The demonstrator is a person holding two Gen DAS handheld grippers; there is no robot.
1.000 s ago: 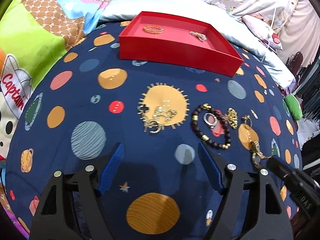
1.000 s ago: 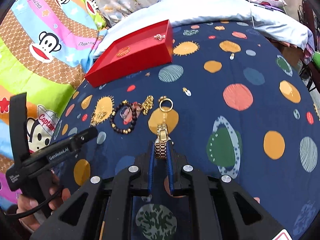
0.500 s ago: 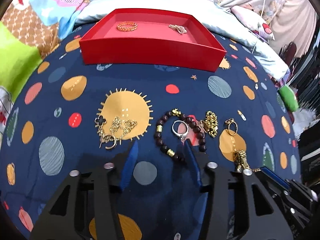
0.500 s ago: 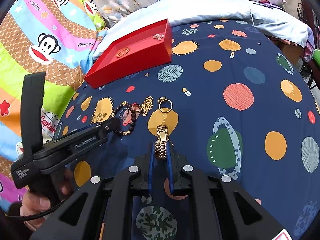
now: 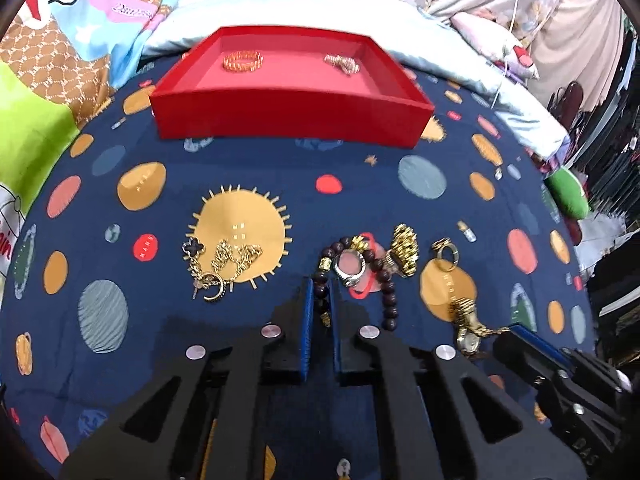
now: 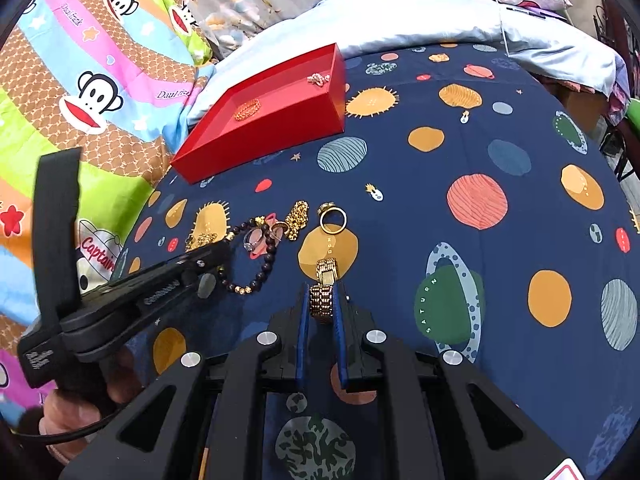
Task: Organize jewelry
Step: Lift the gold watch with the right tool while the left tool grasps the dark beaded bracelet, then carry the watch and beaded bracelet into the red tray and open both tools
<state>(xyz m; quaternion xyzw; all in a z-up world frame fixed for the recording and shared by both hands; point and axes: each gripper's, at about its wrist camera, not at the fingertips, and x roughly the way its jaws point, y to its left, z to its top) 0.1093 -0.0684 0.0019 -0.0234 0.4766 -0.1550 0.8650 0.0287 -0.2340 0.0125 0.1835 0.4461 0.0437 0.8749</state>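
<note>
My left gripper (image 5: 321,294) is shut on the near side of a dark bead bracelet (image 5: 386,280) that lies on the planet-print bedsheet. A silver ring (image 5: 350,267) lies inside the bracelet loop. My right gripper (image 6: 322,300) is shut on a gold watch (image 6: 324,294), which also shows in the left wrist view (image 5: 468,324). A red tray (image 5: 288,124) stands farther back and holds a gold bangle (image 5: 243,60) and a small chain piece (image 5: 342,63). A gold chain with a black clover (image 5: 220,264), a gold chain clump (image 5: 404,248) and a gold ring (image 5: 446,250) lie on the sheet.
The navy planet-print sheet (image 6: 480,160) covers the bed. A light blue blanket (image 5: 280,4) lies behind the tray. A colourful monkey-print quilt (image 6: 80,80) is on the left. A green object (image 5: 568,196) sits at the right bed edge.
My left gripper has moved forward and right to the bead bracelet and closed from wide open onto it. My right gripper has stayed shut on the gold watch.
</note>
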